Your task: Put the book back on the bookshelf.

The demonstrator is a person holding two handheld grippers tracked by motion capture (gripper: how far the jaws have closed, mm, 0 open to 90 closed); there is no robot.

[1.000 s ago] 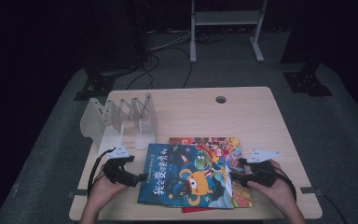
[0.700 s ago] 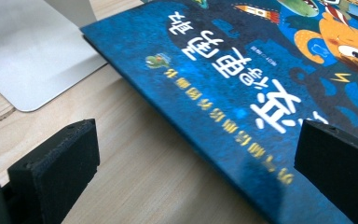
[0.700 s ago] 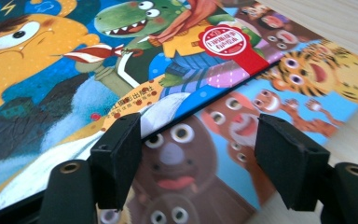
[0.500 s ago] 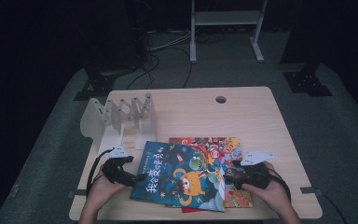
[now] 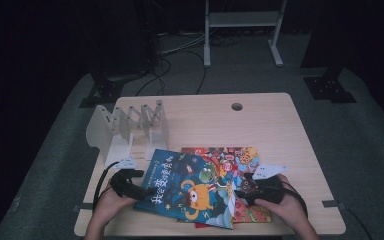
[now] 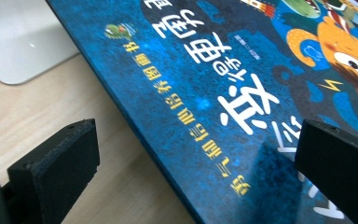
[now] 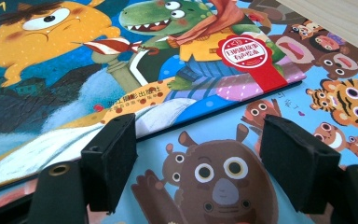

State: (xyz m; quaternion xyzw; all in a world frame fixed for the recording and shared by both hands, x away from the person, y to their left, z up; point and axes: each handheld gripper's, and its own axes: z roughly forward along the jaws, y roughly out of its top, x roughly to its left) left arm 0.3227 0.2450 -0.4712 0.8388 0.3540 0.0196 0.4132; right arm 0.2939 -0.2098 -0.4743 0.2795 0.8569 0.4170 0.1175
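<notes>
Two picture books lie overlapped at the near edge of the counter (image 5: 260,120) in the high view: a blue book (image 5: 190,187) slanted on top and a book with cartoon animals (image 5: 247,210) beneath it, showing at its right. The left gripper (image 5: 147,191) sits at the blue book's left edge and the right gripper (image 5: 240,196) rests over the animal book, each in one of the person's hands. A white folding rack (image 5: 130,131) stands just behind the books to the left. The counter is pale wood with a round hole near its far edge; around it are grey carpet, dark cables and a white metal frame in a dim room.

In the left gripper view, the fingers (image 6: 56,172) stand wide apart, the blue book's (image 6: 223,93) edge lying between them without touching either. Its cover carries large white Chinese characters and a yellow line of smaller ones.

In the right gripper view, the fingers (image 7: 112,158) have just been opening and stand apart over the animal book (image 7: 214,182), beside the blue book's (image 7: 121,70) corner, pressing nothing. A red seal with white characters, too small to read, marks that cover.
</notes>
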